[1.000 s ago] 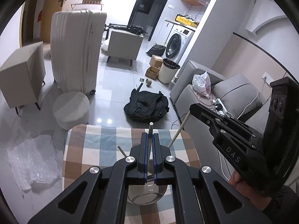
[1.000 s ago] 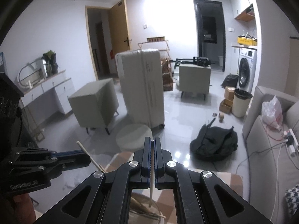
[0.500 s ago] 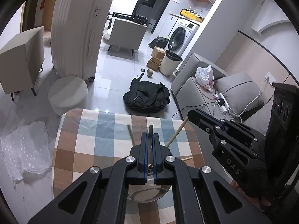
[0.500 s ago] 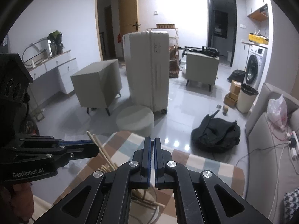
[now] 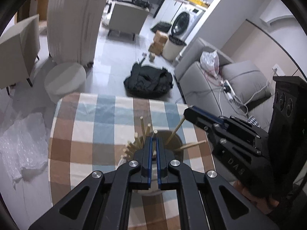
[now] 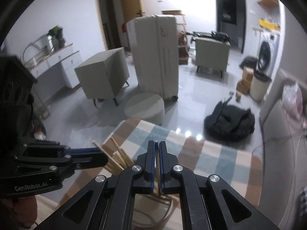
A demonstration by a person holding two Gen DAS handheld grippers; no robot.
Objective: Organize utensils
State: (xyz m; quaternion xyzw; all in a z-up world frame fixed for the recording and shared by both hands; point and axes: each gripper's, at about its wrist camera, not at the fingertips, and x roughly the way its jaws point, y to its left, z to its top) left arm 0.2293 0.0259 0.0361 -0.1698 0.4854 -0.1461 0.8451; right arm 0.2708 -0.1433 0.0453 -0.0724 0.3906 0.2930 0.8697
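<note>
A round holder stands on the checked tablecloth with several wooden chopsticks leaning in it. My left gripper hangs just over the holder, shut on one upright chopstick whose lower end is inside. From the right, my right gripper reaches over the rim with a slanted chopstick at its tip. In the right wrist view the right gripper has its jaws opening; a chopstick still stands between the pads with a slight gap. The left gripper shows beside the bunch of chopsticks.
The table's far edge drops to a tiled floor. Beyond it are a round stool, a white suitcase and a black bag. A grey sofa runs along the right; bubble wrap lies at the left.
Both grippers have come down towards the holder and tilted further downward, and their chopsticks have sunk into it. The right jaws have parted a little.
</note>
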